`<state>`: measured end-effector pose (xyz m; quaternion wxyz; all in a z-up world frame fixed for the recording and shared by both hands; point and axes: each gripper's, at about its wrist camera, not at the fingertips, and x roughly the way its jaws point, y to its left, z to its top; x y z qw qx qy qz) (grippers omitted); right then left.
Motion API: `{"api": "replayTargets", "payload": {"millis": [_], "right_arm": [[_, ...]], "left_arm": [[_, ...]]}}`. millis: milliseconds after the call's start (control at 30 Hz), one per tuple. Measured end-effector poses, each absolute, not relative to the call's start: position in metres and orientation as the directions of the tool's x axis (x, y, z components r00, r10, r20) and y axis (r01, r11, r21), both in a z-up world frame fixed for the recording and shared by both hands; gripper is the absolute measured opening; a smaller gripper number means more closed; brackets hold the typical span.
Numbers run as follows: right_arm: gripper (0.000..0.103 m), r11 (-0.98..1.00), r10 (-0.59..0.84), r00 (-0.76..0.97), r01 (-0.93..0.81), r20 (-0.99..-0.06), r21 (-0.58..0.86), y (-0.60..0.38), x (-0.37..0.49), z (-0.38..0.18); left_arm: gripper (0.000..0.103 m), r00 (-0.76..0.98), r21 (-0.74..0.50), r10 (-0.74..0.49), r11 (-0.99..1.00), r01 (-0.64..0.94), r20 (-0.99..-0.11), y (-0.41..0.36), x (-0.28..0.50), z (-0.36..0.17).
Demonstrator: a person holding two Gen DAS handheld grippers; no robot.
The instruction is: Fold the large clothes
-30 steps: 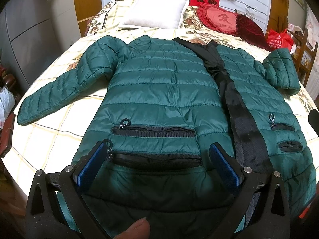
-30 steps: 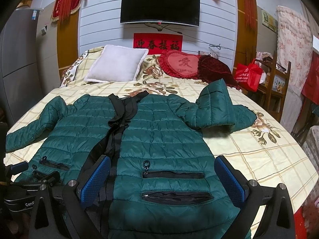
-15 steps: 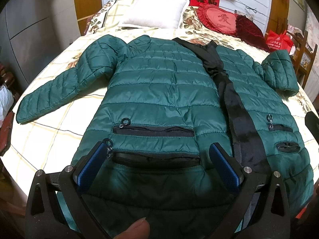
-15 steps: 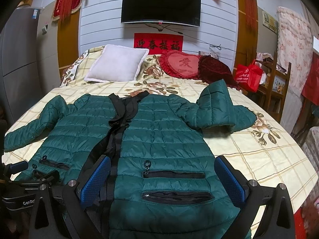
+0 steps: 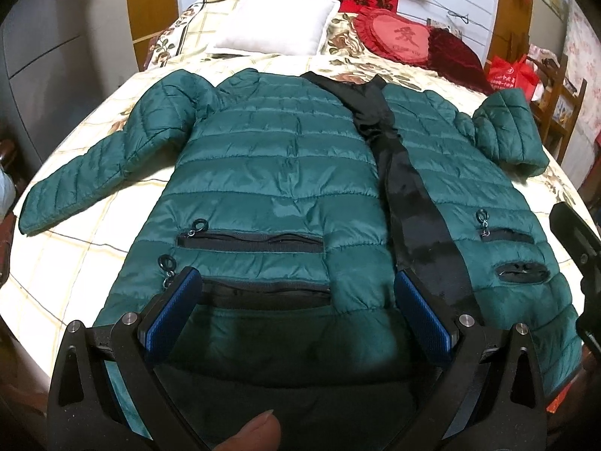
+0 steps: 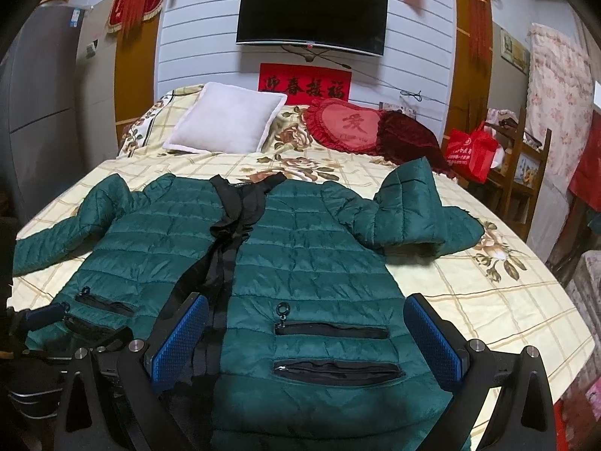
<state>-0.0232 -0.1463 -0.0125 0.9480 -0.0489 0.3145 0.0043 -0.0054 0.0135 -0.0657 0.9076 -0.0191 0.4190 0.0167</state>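
Jacket (image 5: 278, 173) lies spread flat near the bed's (image 6: 507, 300) foot edge — we hold both grippers (image 5: 296, 315) (image 6: 306, 338) released, empty, above its hem — ready to grasp, we judge.

**Bedroom dressed in red and cream**

A bed (image 6: 488, 300) in cream checked floral bedding fills the room. At its head sit a white pillow (image 6: 225, 120), a red heart cushion (image 6: 347, 126) and a dark red cushion (image 6: 407, 135). Above, a black television (image 6: 311, 18) hangs on white panelling over a red banner (image 6: 306, 82). A red bag (image 6: 471, 150) stands beside wooden shelves (image 6: 526, 176).
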Motion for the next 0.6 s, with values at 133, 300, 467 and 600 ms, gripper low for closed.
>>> {"api": "replayTargets", "payload": {"millis": [133,300,467,600], "right_arm": [[0.103,0.997,-0.025,0.798,-0.023,-0.602,-0.073,-0.1541,-0.0223,-0.0128],[0.103,0.998,-0.024,0.794,-0.019,-0.608,-0.064,-0.1544,-0.0209,-0.0137],[0.103,0.995,-0.032,0.802,-0.028,-0.597,-0.091,-0.1486,-0.0235,-0.0129],[0.103,0.996,-0.031,0.801,-0.026,-0.598,-0.088,-0.1481,-0.0243,-0.0131]], "left_arm": [[0.103,0.642,-0.032,0.012,0.998,-0.056,-0.766,0.0213,-0.0022,-0.0657],[0.103,0.641,-0.033,0.01,0.998,-0.055,-0.768,0.0235,-0.0015,-0.0652],[0.103,0.639,-0.039,0.006,0.998,-0.057,-0.77,0.0241,-0.0015,-0.0653],[0.103,0.636,-0.043,0.004,0.997,-0.058,-0.771,0.0254,-0.0011,-0.0654]]}}
